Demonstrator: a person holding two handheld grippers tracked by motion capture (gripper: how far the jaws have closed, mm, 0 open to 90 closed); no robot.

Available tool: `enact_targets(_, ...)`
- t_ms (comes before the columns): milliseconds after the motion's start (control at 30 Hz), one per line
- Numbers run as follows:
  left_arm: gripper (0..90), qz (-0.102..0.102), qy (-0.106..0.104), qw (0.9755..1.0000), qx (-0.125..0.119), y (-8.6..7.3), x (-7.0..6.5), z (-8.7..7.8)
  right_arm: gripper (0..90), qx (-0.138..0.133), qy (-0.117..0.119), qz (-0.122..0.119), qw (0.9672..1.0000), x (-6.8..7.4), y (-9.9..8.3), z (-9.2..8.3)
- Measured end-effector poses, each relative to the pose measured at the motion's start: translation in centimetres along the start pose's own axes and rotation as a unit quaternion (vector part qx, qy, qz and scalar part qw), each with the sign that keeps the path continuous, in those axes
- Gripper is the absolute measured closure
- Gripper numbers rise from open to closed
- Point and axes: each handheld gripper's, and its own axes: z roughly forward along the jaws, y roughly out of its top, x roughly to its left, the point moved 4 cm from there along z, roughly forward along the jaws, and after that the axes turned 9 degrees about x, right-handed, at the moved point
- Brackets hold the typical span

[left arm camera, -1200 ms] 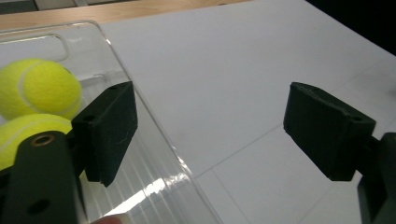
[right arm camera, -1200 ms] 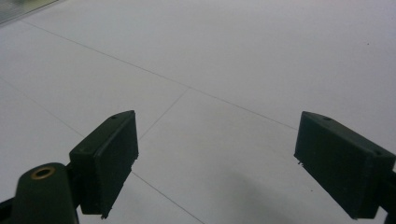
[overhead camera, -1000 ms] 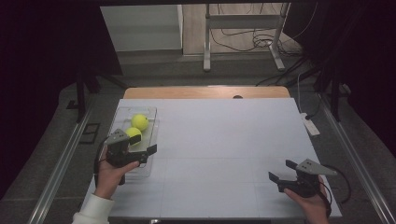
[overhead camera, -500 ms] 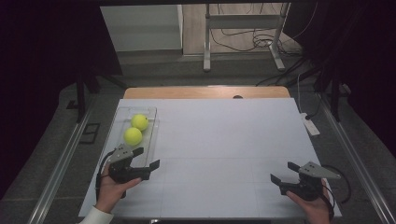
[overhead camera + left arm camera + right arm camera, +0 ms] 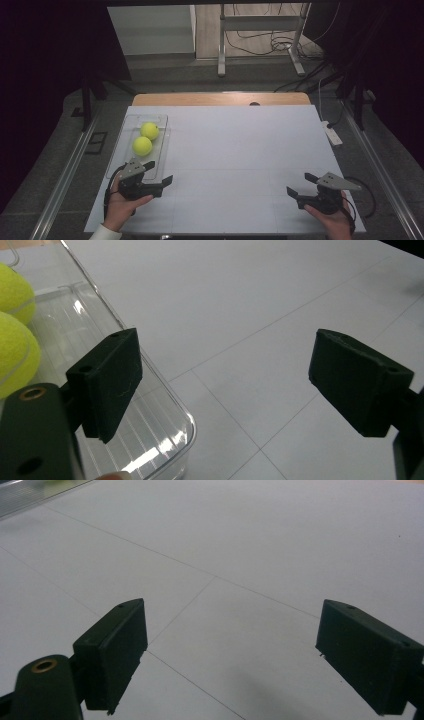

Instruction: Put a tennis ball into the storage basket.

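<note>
With both yellow tennis balls (image 5: pixel 142 145) resting in the clear plastic tray (image 5: pixel 116 160), the left gripper (image 5: pixel 159 172) has just been opening with nothing between its jaws beside the tray's near corner, while the right gripper (image 5: pixel 299 184) hangs released over the white table (image 5: pixel 240 150).

Bright tabletop, dark surroundings, slight blur

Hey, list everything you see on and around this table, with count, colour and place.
tennis balls: two, yellow-green, in the tray, one behind the other
tray: one, clear plastic, left edge of the table
table: one, white top with a wooden far edge
power strip: one, white, off the table's right side
metal stand: one, grey, on the floor beyond the table
left tongs: black, open, nothing between them, at the tray's near end
right tongs: black, open, near right corner
hands: two, bottom edge
</note>
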Motion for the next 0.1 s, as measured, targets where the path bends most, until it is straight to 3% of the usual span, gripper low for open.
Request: enact_targets(100, 14.8, -0.002, 0.002, 1.0000, 0.000, -0.02, 0.01, -0.01, 13.1, 0.001, 0.002, 0.000, 1.0000, 0.00, 0.01, 0.09)
